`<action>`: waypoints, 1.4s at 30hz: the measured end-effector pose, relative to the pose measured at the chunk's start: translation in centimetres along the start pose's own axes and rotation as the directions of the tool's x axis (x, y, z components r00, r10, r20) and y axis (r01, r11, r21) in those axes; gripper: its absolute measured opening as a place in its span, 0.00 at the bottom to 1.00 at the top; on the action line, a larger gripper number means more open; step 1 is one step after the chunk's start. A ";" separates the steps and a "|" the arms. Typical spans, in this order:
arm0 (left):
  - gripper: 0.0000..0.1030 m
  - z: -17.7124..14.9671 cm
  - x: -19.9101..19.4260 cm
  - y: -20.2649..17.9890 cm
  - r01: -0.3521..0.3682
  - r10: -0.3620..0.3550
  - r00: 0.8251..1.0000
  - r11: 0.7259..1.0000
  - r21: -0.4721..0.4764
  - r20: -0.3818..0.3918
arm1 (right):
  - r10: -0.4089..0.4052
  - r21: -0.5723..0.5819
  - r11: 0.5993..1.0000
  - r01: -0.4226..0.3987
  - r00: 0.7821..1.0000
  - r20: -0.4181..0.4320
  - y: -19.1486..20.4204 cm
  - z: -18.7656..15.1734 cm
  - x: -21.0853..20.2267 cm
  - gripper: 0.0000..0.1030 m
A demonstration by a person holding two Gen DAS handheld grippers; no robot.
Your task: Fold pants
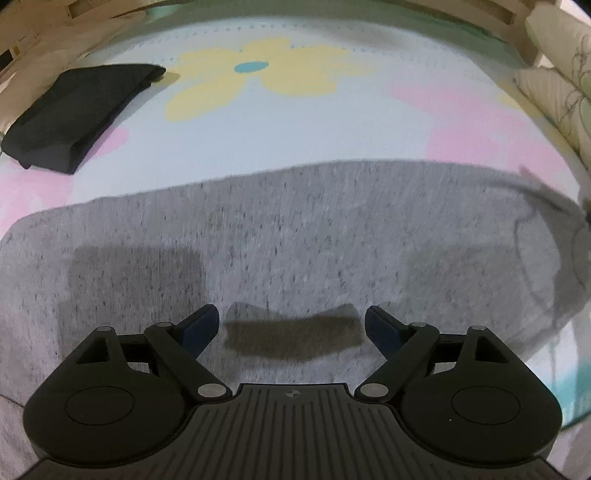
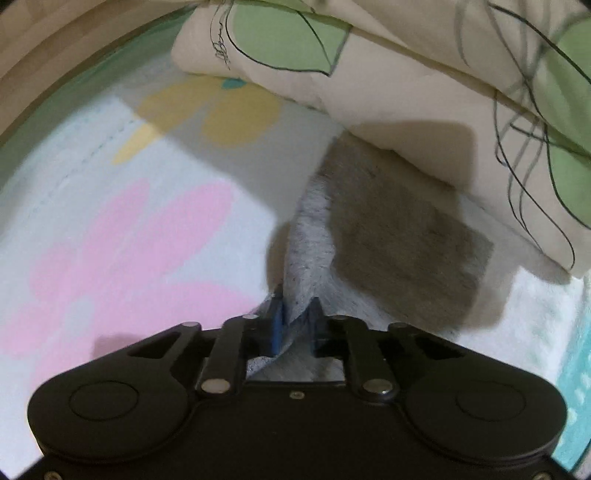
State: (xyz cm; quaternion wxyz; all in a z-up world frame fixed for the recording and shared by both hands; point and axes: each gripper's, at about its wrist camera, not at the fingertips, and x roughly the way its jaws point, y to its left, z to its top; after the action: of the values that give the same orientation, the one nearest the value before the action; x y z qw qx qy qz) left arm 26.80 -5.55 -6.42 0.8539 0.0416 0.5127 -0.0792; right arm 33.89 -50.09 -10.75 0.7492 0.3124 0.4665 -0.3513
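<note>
The grey heathered pants lie spread flat across the flowered bed sheet in the left wrist view. My left gripper hovers just above the grey fabric, jaws wide open and empty. In the right wrist view my right gripper is shut on an edge of the grey pants, which rise in a fold between the blue pads and run away toward the pillow.
A folded black garment lies at the far left of the bed. A cream pillow with green leaf print lies close behind the held fabric, also at the right edge of the left wrist view. A wooden bed frame borders the far side.
</note>
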 end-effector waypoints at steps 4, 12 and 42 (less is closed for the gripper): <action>0.84 2.4 -0.6 0.8 0.052 -0.048 0.998 0.995 -0.083 0.051 | 0.038 0.024 0.999 -0.037 0.999 -0.034 -1.6 -0.8 -0.6 0.07; 0.84 8.0 3.2 3.0 0.193 -0.199 0.980 0.910 -0.367 0.023 | 0.073 0.010 0.997 -0.073 0.997 0.002 -2.5 -2.2 -1.0 0.06; 0.03 9.6 8.1 1.4 -0.006 -0.051 0.993 0.873 -0.488 -0.102 | 0.190 0.007 0.982 -0.190 0.981 0.030 -5.4 -2.9 -1.8 0.05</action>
State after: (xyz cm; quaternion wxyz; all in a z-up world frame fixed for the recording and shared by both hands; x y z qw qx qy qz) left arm 39.17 -6.39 -9.09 0.8057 -0.1763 0.5636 0.0450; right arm 27.50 -50.42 -10.93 0.7846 0.3541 0.4216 -0.2852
